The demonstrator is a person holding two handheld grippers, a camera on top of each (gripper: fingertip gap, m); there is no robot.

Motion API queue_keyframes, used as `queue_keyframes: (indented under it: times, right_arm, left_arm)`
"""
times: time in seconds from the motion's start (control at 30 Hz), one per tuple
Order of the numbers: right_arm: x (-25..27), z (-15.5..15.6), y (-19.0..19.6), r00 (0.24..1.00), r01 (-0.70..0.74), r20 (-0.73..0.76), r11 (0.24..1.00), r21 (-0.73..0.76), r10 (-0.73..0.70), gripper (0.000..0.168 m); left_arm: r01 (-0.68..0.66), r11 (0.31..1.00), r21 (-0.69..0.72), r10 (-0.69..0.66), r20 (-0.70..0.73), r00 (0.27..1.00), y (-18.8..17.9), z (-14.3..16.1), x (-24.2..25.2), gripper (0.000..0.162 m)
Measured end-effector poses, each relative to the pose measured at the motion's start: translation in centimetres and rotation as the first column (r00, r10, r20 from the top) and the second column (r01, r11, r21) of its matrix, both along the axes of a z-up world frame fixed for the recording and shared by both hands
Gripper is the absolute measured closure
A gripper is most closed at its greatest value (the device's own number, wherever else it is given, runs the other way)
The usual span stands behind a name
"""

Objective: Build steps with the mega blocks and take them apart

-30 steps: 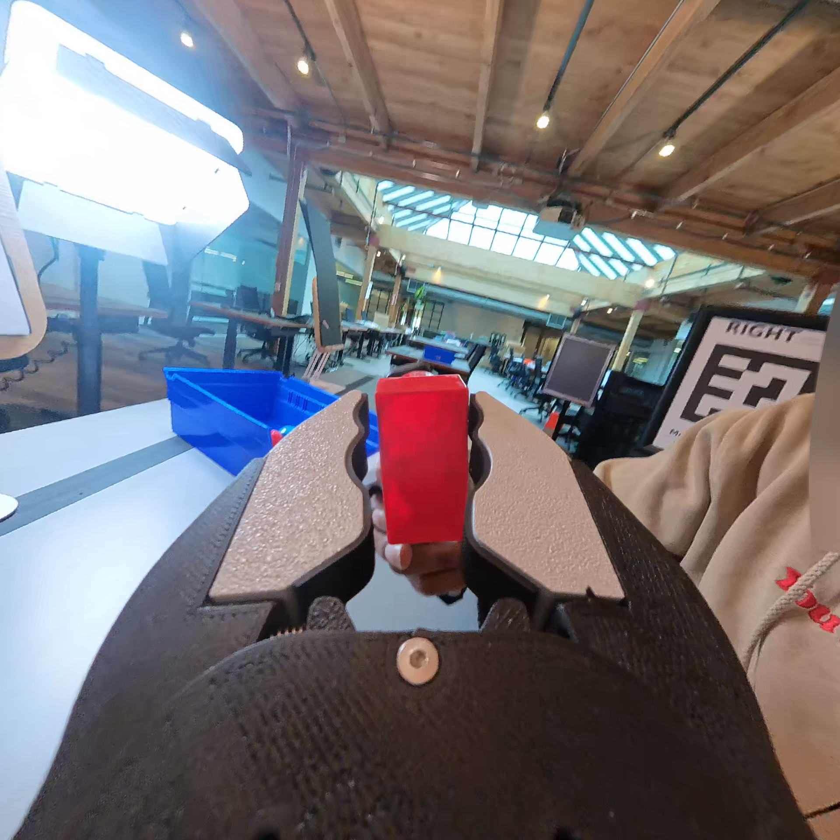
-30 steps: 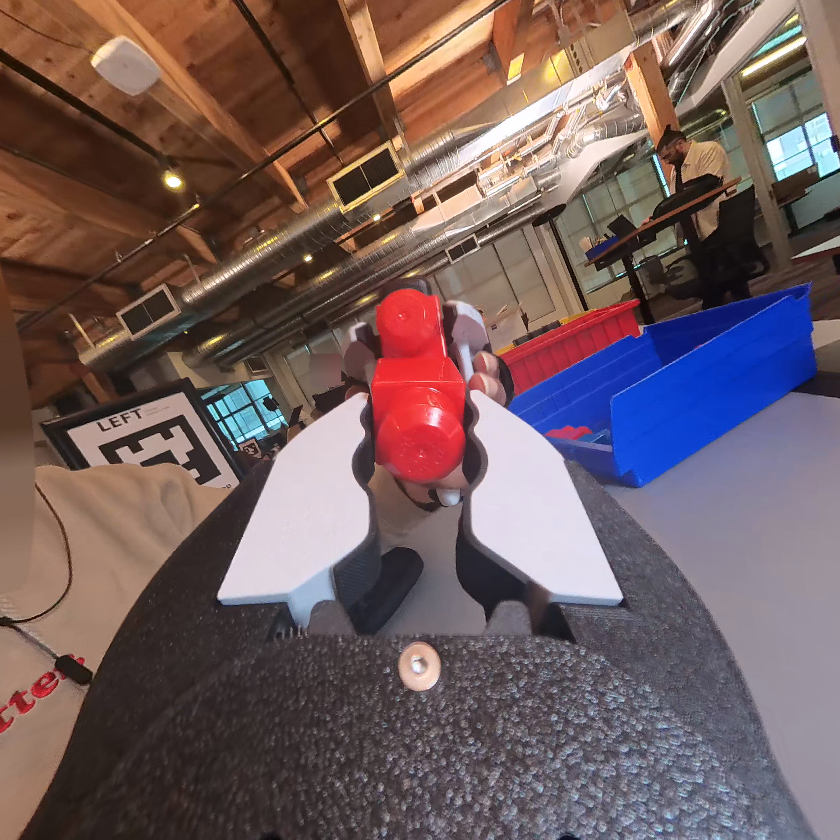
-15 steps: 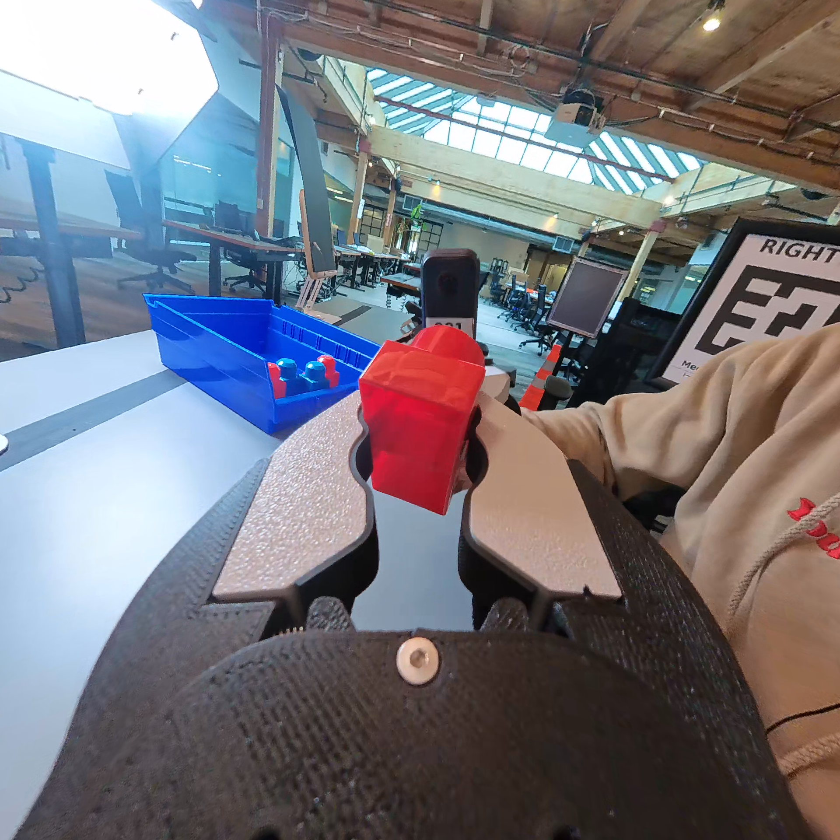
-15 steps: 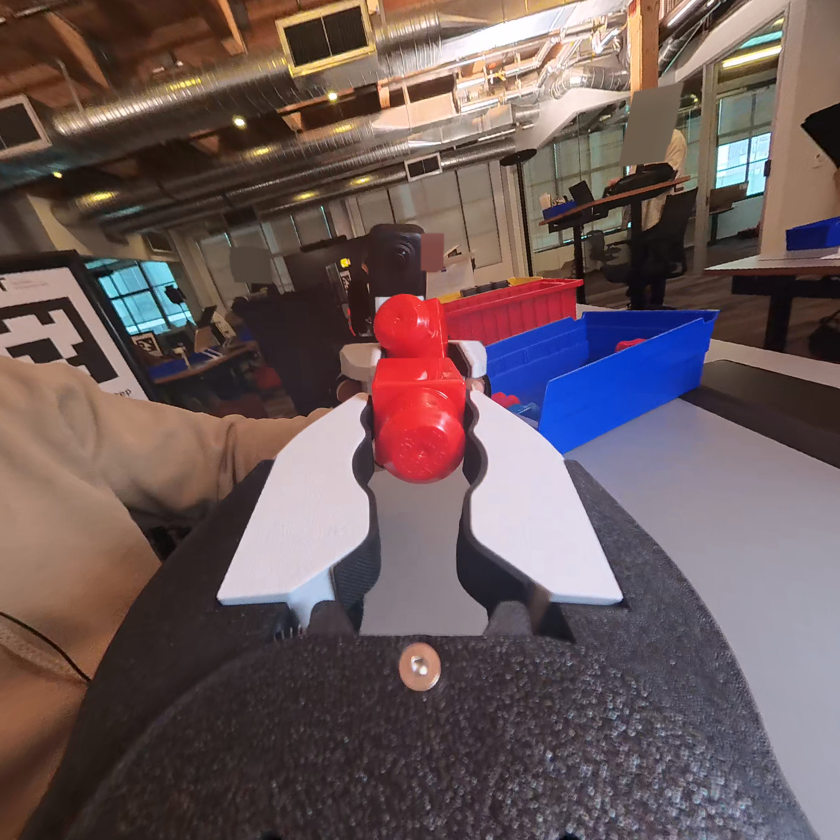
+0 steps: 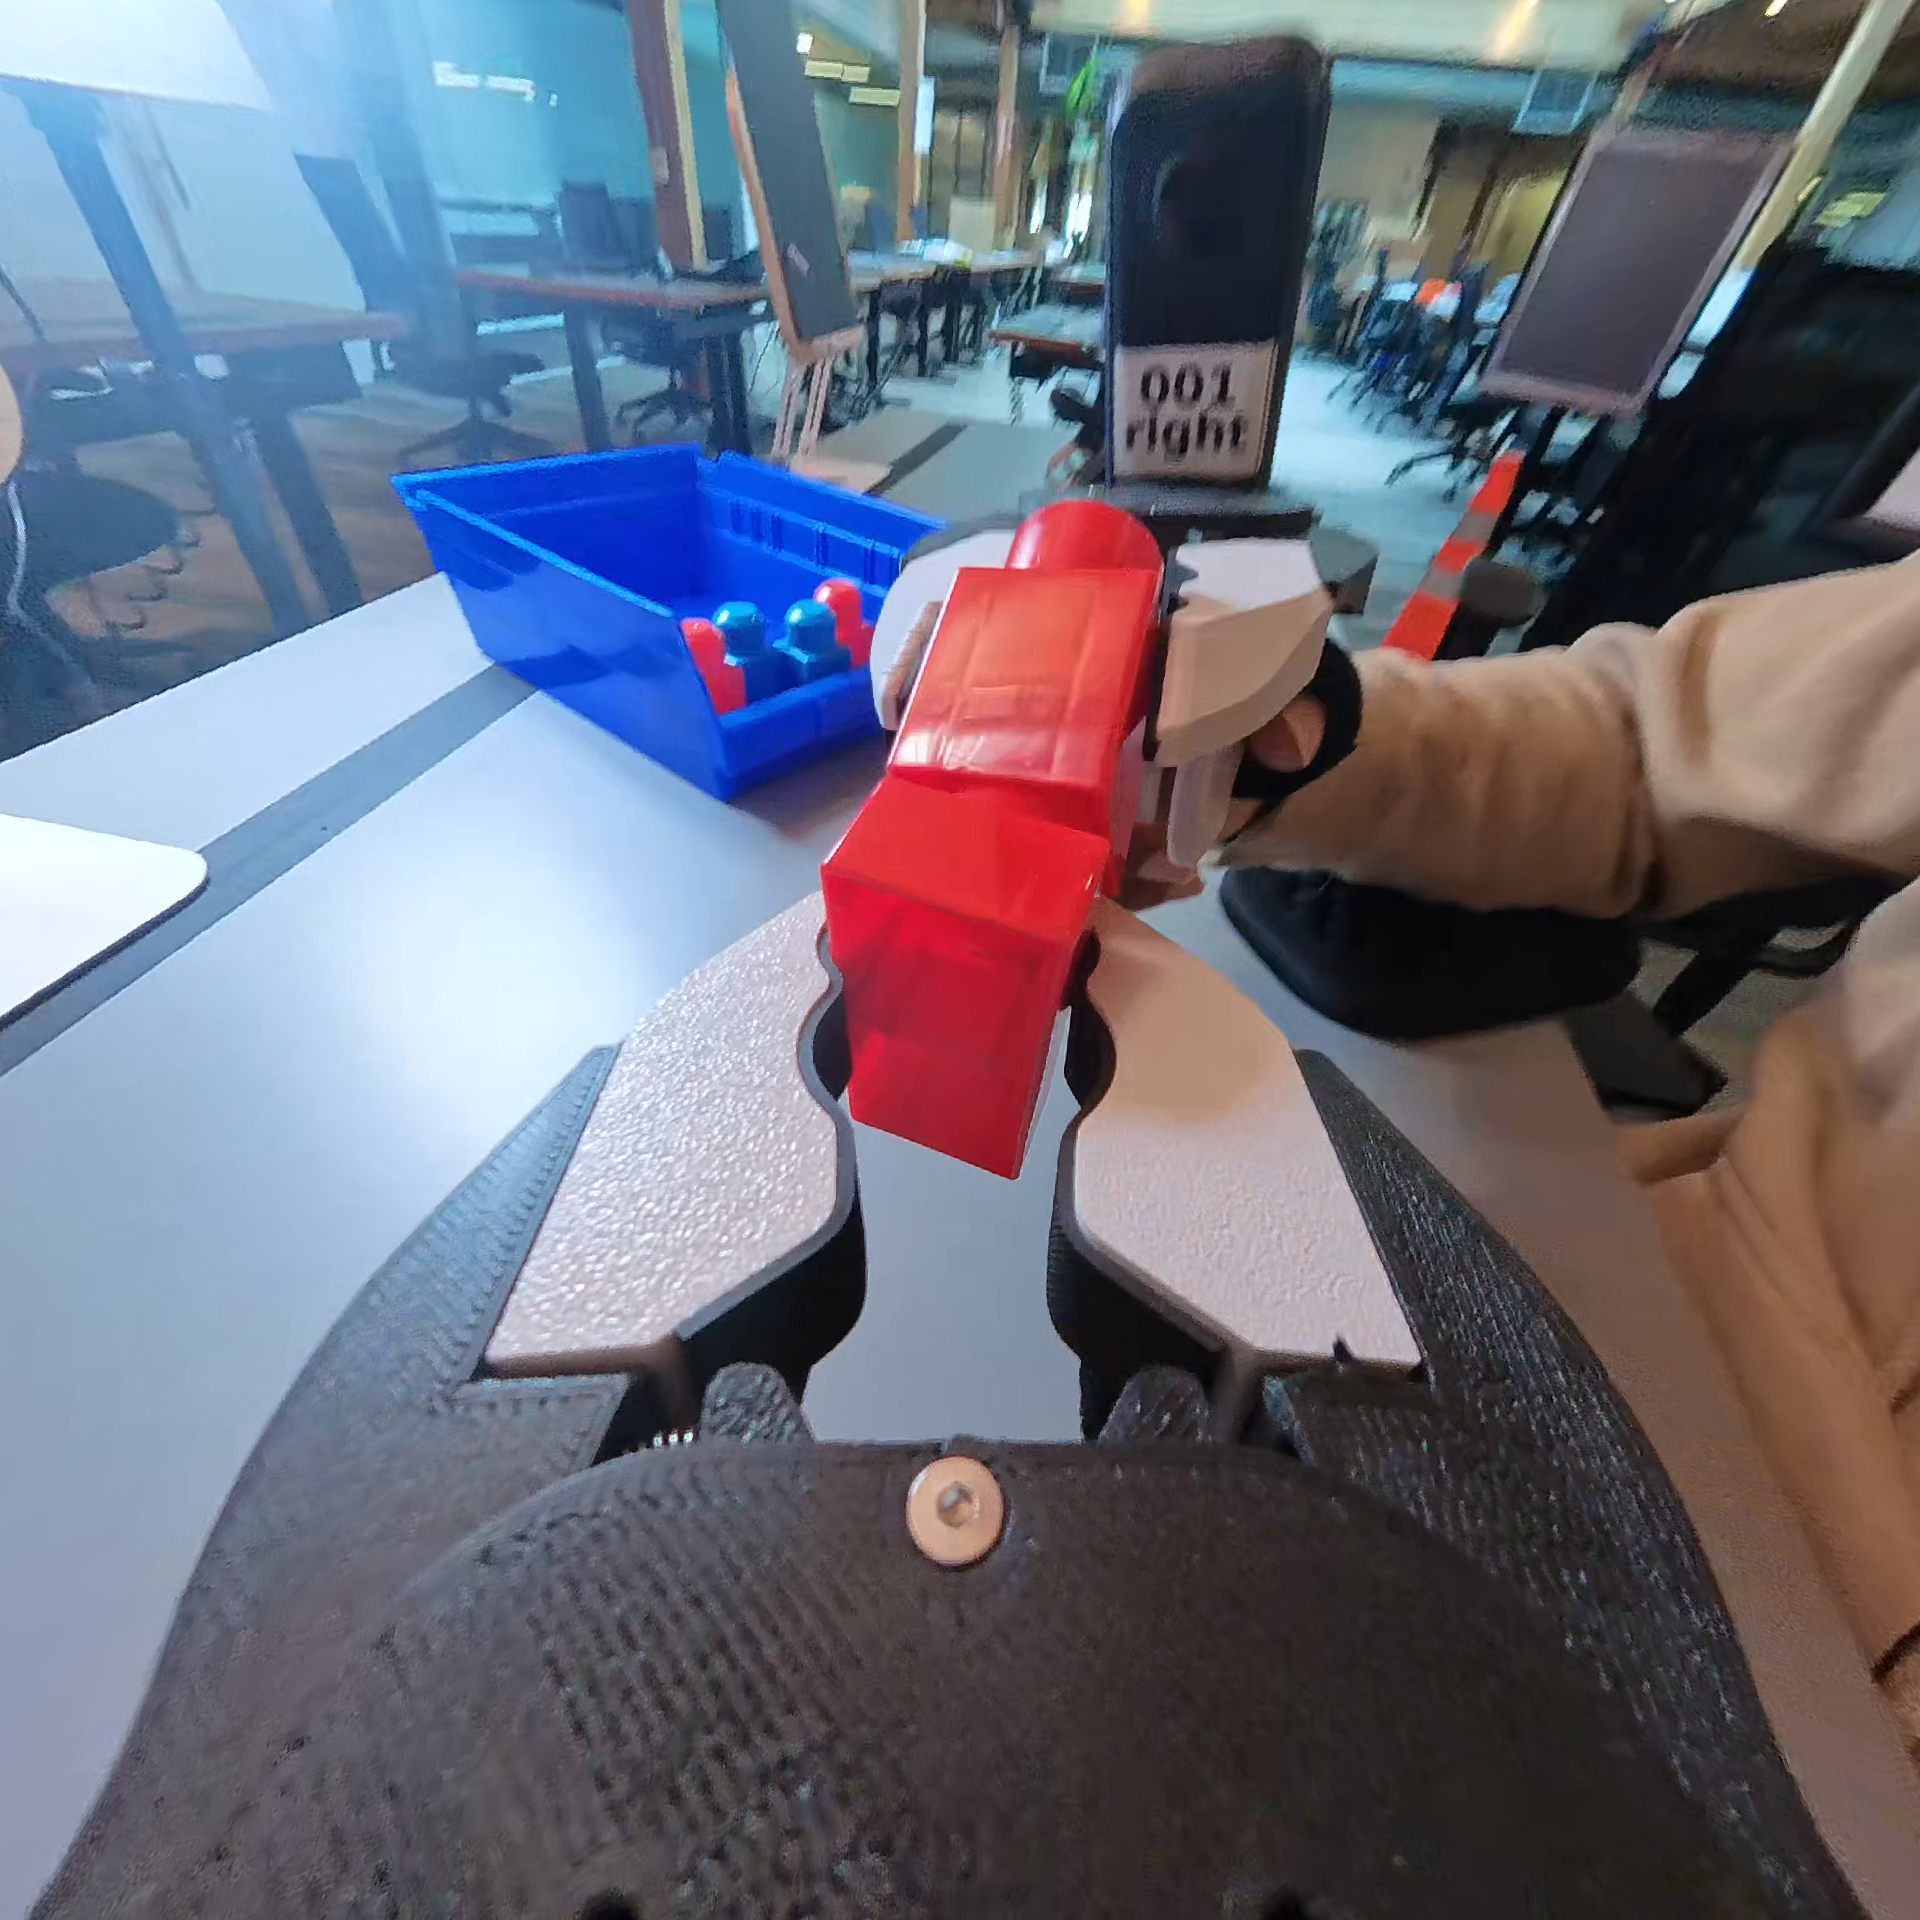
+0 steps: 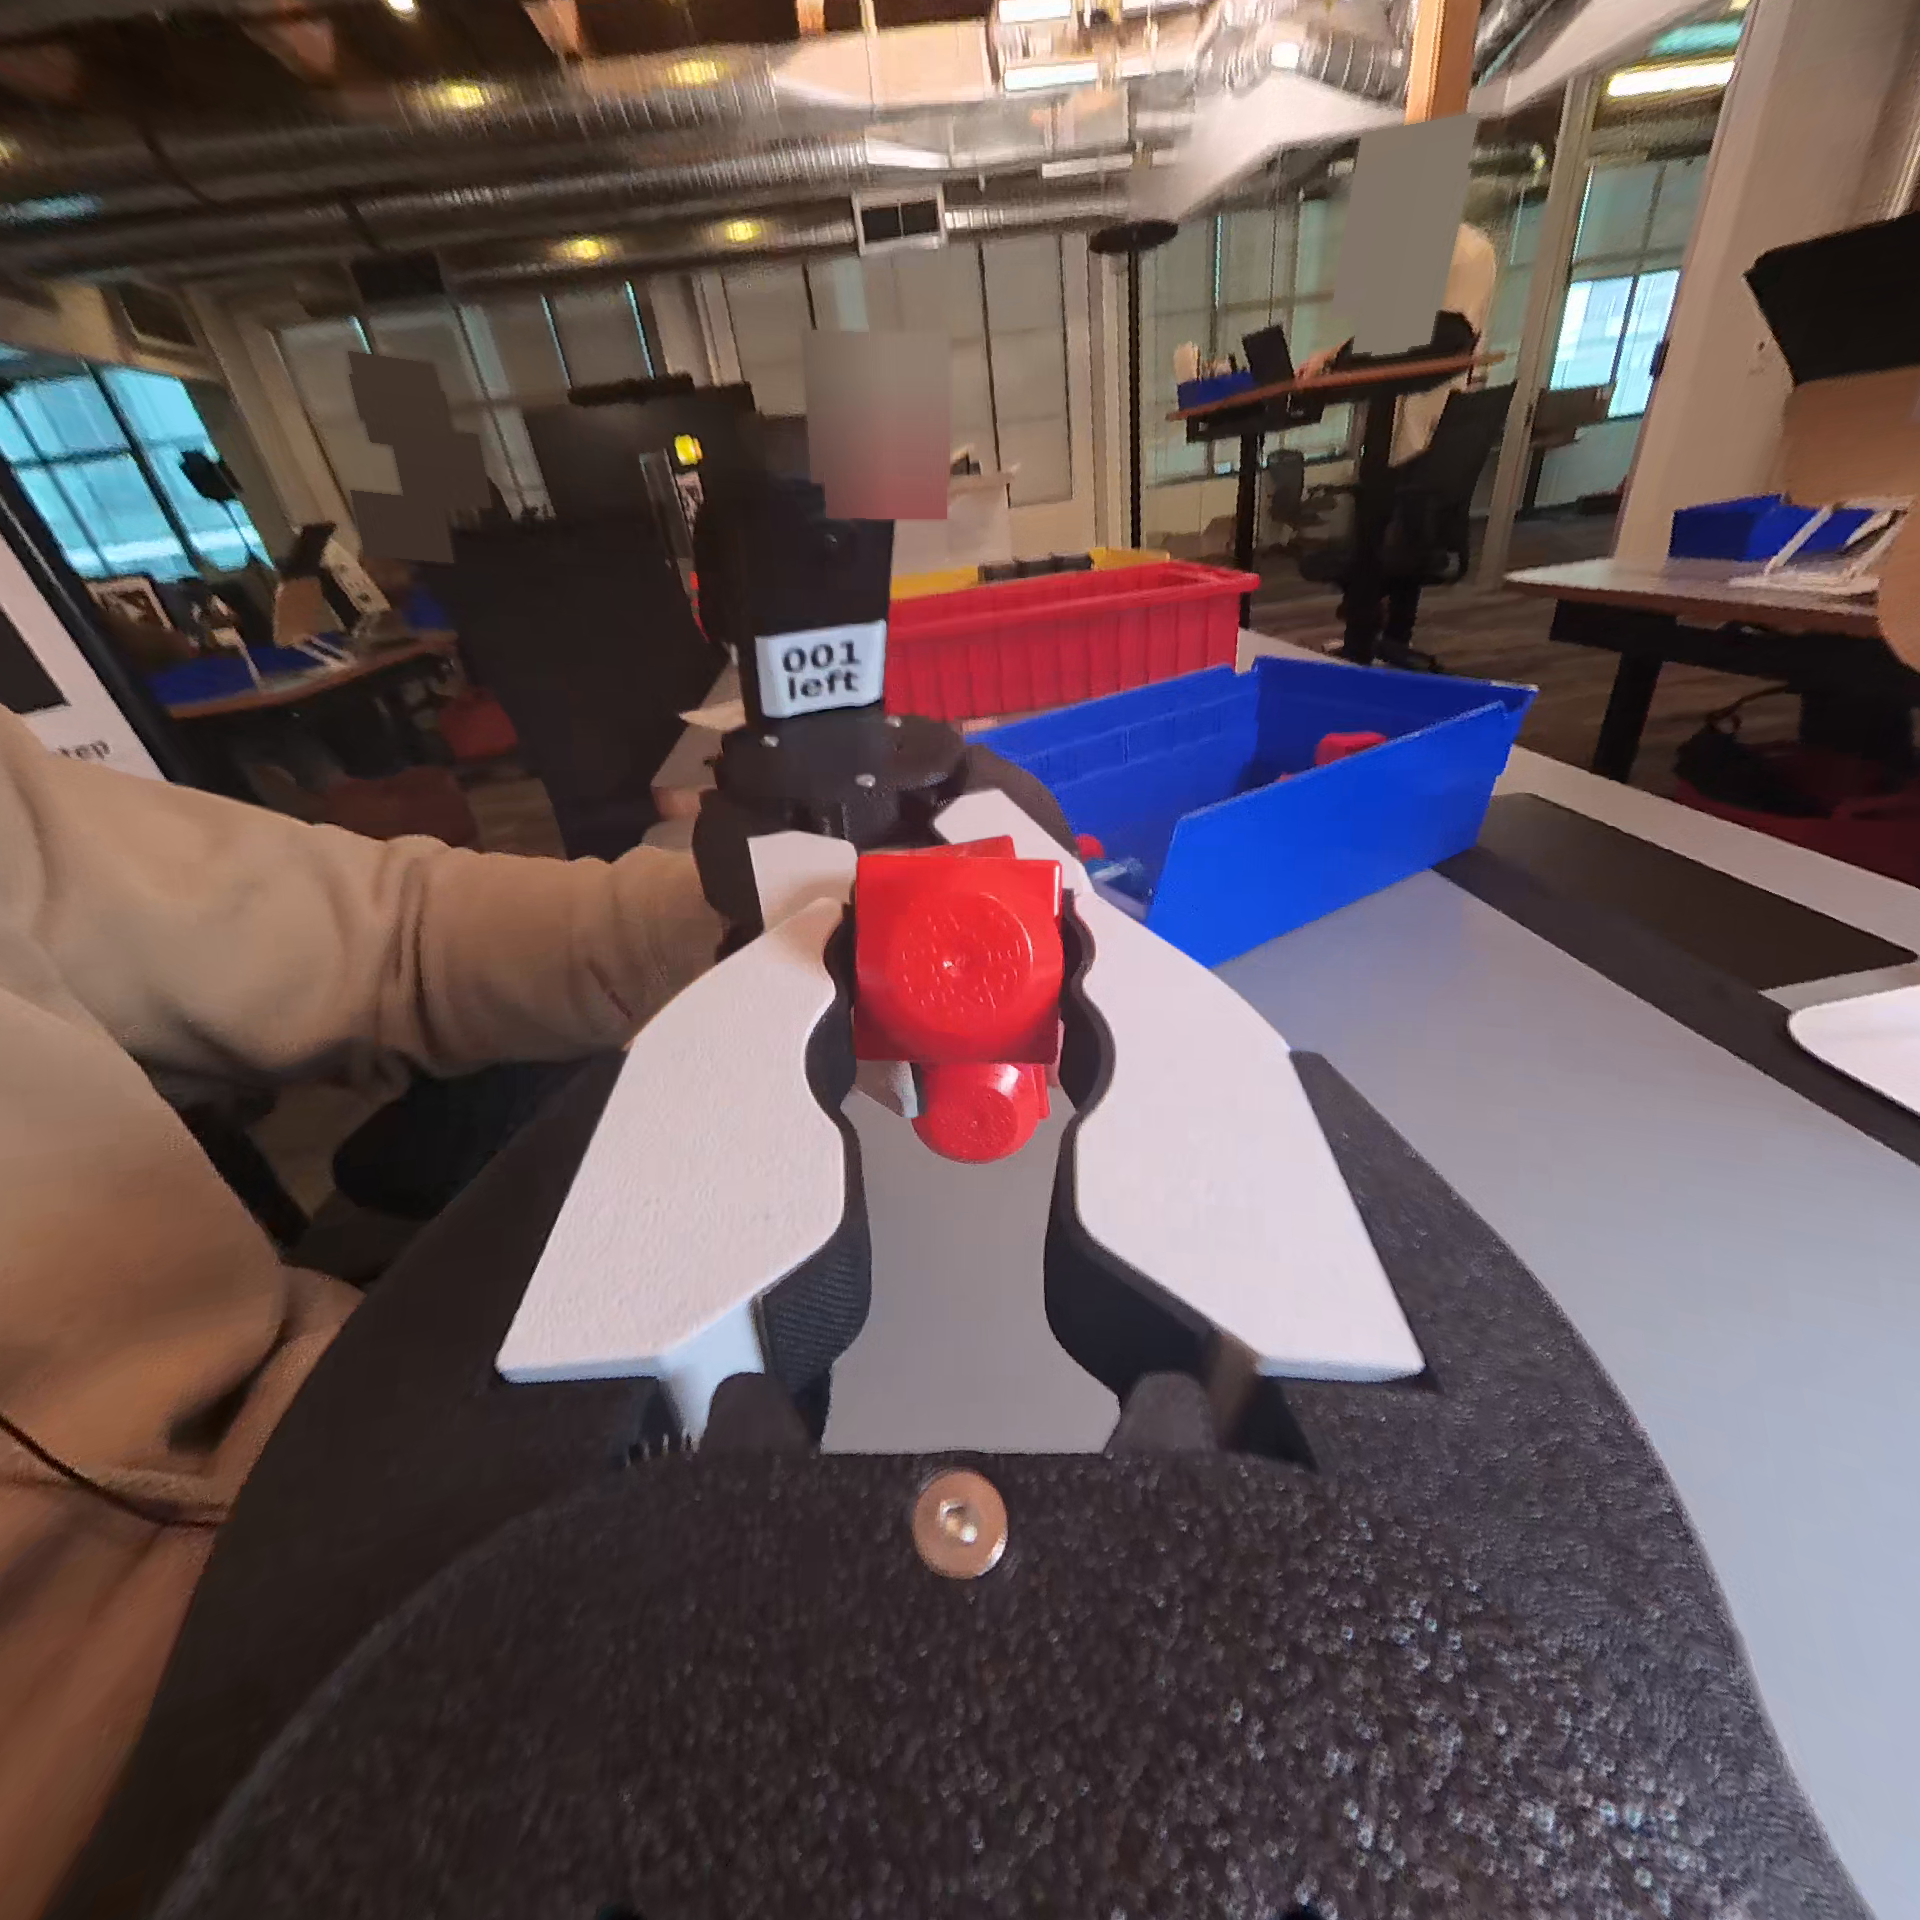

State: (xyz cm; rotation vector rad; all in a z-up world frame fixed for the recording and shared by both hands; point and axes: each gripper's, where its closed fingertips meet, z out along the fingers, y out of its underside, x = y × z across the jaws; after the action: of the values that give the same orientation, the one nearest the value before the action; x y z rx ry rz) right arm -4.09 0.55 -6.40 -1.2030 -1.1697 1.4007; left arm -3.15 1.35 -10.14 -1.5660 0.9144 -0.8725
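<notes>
Two red plastic mega blocks are held above the grey worktop (image 5: 343,997), one in each gripper, and they meet in mid-air. In the left wrist view, the left gripper (image 5: 951,997) has its jaws closed narrowly on the near red plastic block (image 5: 956,997), which sits between the tips and tilts up to the right. Touching its far end is the second red plastic block (image 5: 1023,696), its round stud pointing up and away. The right gripper (image 5: 1039,665) grips this second block from the right side, its pale jaws pressed on either side, with a person's hand (image 5: 1283,743) in a beige sleeve behind it.

In the right wrist view, the right gripper (image 6: 961,966) holds its block (image 6: 956,961) between the jaw tips, stud facing the camera; a second red stud (image 6: 977,1117) shows just below it. The left gripper (image 6: 914,831) faces it from the far side.

A blue plastic bin (image 5: 623,613) stands on the worktop at the far left, holding red and blue blocks (image 5: 779,649). In the right wrist view the bin (image 6: 1309,800) lies far right, with a red crate (image 6: 1060,644) behind it.
</notes>
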Motion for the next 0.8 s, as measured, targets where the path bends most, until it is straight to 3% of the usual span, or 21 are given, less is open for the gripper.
queue_keyframes:
  times: [0.13, 0.23, 0.43, 0.8]
  right_arm:
    - [0.1, -0.2, -0.1, 1.0, -0.014, 0.025, 1.0, 0.008, 0.014, 0.131]
    - [0.5, 0.9, -0.4, 0.992, -0.072, -0.109, 0.995, -0.067, 0.064, 0.132]
    - [0.7, 1.9, -0.2, 0.953, -0.071, -0.302, 0.983, -0.167, 0.017, 0.132]
    - [0.5, 0.3, 0.0, 0.995, -0.066, -0.078, 0.995, -0.075, 0.06, 0.131]
  left_arm:
    - [-0.016, 1.0, 0.001, 0.016, -0.037, 0.999, 0.1, -0.4, 0.1, 0.123]
    - [0.019, 1.0, -0.016, -0.019, 0.032, 0.999, -0.5, 0.5, 0.6, 0.123]
    - [0.038, 0.997, -0.063, -0.031, 0.117, 0.993, -0.6, 1.0, 1.1, 0.123]
    - [0.035, 0.998, -0.056, -0.03, 0.08, 0.996, -0.4, 0.2, 0.5, 0.123]
